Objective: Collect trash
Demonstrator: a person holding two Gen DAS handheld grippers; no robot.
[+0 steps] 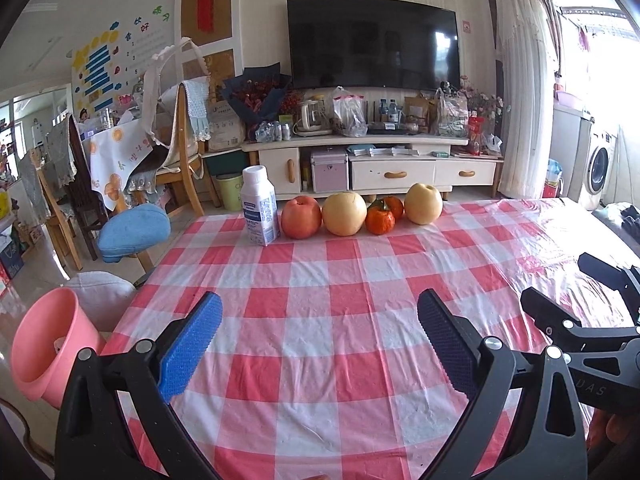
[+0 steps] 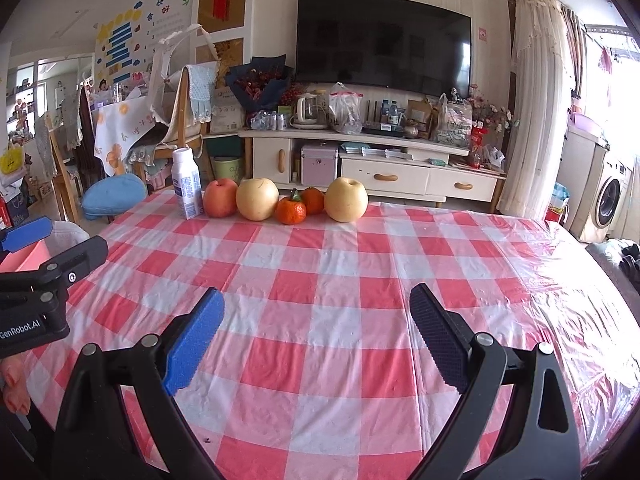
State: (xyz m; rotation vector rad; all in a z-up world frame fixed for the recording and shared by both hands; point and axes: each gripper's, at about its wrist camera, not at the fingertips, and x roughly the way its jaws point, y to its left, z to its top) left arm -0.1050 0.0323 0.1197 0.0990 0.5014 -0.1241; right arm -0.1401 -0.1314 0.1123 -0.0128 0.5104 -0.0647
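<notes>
Left wrist view: we find the left hand-held gripper (image 1: 320, 344) open and empty; the right hand-held gripper (image 2: 316, 340) likewise. Across the worktop (image 1: 344, 320), the carton (image 1: 260, 206) stands upright beside fruit. We judge it light, crushable; grip mid-body.

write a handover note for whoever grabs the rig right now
Left gripper: open, empty, over the near table.
Right gripper: open, empty, alongside it.
Carton stands at the far edge, left end of a row with an apple, two pears and two tangerines.
Pink bin sits off the table's near left corner; something pale lies inside.
Left: bin the carton, likely the only trash.
</notes>
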